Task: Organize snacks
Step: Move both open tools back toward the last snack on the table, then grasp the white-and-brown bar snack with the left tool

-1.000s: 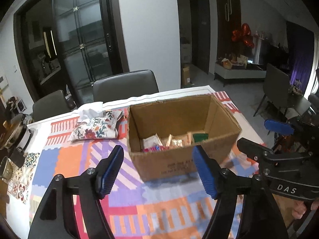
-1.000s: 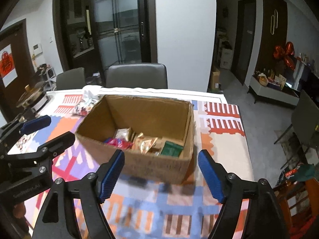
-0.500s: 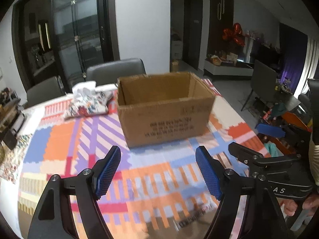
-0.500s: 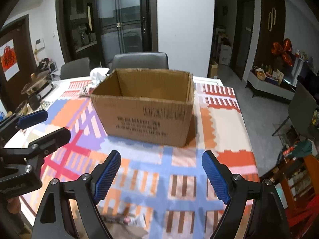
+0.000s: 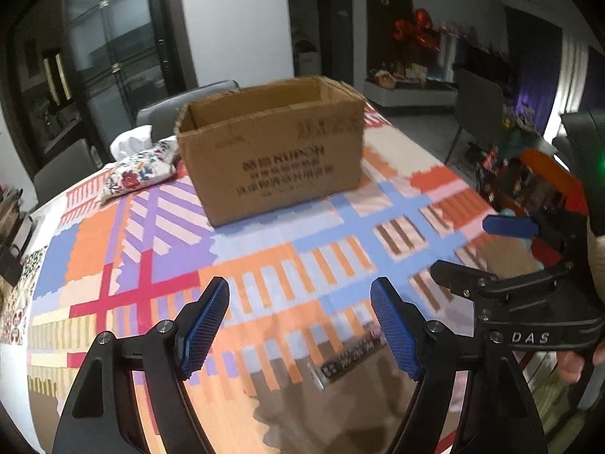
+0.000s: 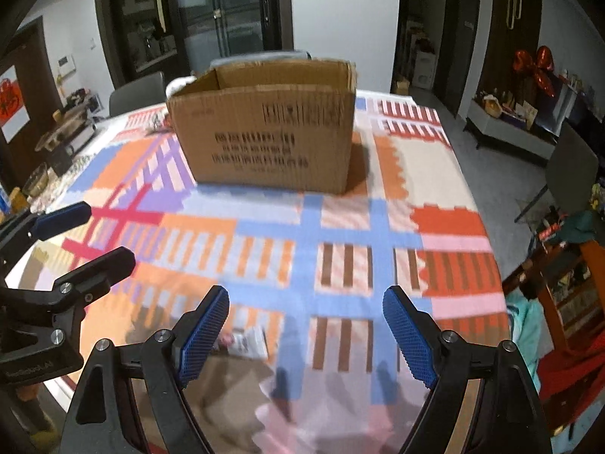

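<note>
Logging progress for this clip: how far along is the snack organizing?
Done: cannot tell; the box's inside is hidden. In hand: nothing; left gripper and right gripper have just opened wider, both empty. Left: a packet lies near the table's front edge, outside the box.

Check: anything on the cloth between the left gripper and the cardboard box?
Left wrist view: only bare tablecloth between left gripper and cardboard box.

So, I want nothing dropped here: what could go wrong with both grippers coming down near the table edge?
The flat snack packet lies close to the tablecloth edge; a nudge might push it off. The left gripper and right gripper, both open, are close and could collide. The cardboard box is a long carry.
</note>
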`<state>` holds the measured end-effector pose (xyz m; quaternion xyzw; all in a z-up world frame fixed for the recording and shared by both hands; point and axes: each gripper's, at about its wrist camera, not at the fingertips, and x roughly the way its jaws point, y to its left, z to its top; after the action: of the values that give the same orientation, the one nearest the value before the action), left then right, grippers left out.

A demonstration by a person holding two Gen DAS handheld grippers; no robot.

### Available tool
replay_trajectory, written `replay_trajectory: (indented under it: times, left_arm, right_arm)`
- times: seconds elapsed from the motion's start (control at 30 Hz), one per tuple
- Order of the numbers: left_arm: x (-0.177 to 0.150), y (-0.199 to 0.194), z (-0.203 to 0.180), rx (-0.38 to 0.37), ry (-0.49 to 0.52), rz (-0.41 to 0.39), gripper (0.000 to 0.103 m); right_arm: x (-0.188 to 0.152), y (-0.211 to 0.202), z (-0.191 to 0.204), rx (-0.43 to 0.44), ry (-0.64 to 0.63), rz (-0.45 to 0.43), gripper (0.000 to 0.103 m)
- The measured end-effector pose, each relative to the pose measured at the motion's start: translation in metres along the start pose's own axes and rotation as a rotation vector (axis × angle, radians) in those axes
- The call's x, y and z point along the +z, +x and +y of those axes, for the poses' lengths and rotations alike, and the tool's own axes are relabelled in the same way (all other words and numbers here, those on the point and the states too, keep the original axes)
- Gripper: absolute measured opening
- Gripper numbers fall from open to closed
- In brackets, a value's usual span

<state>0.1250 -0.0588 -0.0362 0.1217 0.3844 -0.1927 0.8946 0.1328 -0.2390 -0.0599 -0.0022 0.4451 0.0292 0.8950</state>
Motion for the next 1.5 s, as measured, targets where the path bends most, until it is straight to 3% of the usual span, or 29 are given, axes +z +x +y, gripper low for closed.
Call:
replay_trajectory:
  times: [0.3,0.6,0.9,1.1,1.27,1.5]
  left_arm:
    - [-0.026,0.023,-0.021,-0.076,0.054,0.093,0.076]
    - [-0.042,0.056,-0.033,-0.111,0.081,0.187,0.075]
    - [-0.043,0.08,-0.042,-0.07,0.131,0.217,0.071]
    - [-0.045,0.092,-0.043,-0.104,0.103,0.257,0.052]
    - [-0.046,0.091,-0.04,-0.141,0.054,0.269,0.022]
    - [-0.047,0.086,-0.026,-0.184,-0.053,0.266,0.016]
  right_arm:
    - [-0.037,0.022,-0.007,0.001,0.021,0.113,0.084]
    - [-0.052,0.036,-0.009,-0.003,0.029,0.178,0.084]
    - [-0.058,0.048,-0.017,-0.019,0.058,0.216,0.084]
    - [-0.06,0.055,-0.019,-0.015,0.072,0.235,0.084]
    - [-0.06,0.057,-0.024,-0.01,0.09,0.241,0.084]
    - [-0.059,0.058,-0.019,0.009,0.091,0.239,0.084]
